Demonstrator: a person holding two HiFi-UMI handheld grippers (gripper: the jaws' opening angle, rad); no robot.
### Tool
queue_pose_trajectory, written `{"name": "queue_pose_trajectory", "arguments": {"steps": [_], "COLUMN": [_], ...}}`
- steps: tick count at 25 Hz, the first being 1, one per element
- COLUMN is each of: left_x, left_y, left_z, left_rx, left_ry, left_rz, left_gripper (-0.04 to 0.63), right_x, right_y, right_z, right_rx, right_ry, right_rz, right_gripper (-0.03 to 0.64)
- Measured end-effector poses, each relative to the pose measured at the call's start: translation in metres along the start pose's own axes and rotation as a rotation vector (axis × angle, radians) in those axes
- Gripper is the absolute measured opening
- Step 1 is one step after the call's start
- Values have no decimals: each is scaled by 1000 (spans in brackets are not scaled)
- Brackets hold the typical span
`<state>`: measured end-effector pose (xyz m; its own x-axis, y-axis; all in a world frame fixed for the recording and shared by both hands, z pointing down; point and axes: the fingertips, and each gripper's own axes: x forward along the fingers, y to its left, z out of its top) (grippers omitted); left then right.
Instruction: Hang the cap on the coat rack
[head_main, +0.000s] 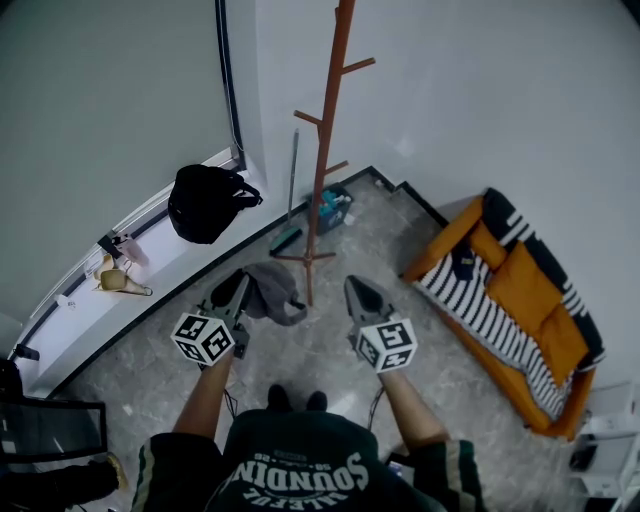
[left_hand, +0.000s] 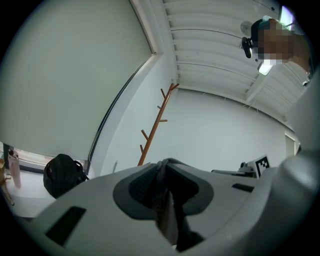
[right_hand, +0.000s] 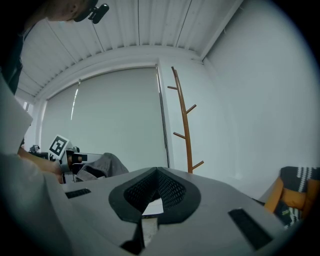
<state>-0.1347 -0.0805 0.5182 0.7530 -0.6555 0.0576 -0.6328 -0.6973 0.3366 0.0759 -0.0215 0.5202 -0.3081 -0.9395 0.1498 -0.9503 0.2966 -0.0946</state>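
Jaws of the left gripper (left_hand: 162, 167) clamped tight on a fold of the grey cap (left_hand: 162, 197), with cloth running down between the pads. Rest of the cap hanging loose off the tips, above the floor. Probably gripped by an edge, leaving the crown free to drop over a peg. Jaws of the right gripper (right_hand: 157, 171) pressed together on nothing, tips meeting. Held level beside the left, likely in reserve to steady the cap. Coat rack (head_main: 322, 160) upright ahead, visible pegs bare, cap not yet near them.
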Motion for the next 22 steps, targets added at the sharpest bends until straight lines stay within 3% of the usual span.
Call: {"name": "queue_pose_trajectory", "arguments": {"steps": [22], "left_x": [-3], "left_y": [-24], "left_z": [-8], "left_rx": [39], "left_ry": [14], "left_rz": [82], "left_gripper": [60], "right_x": [-16], "right_y": [-14], "right_z": [-10], "right_rx": [14], "right_ry": [10], "right_rz": [78], "right_gripper": [-2]}}
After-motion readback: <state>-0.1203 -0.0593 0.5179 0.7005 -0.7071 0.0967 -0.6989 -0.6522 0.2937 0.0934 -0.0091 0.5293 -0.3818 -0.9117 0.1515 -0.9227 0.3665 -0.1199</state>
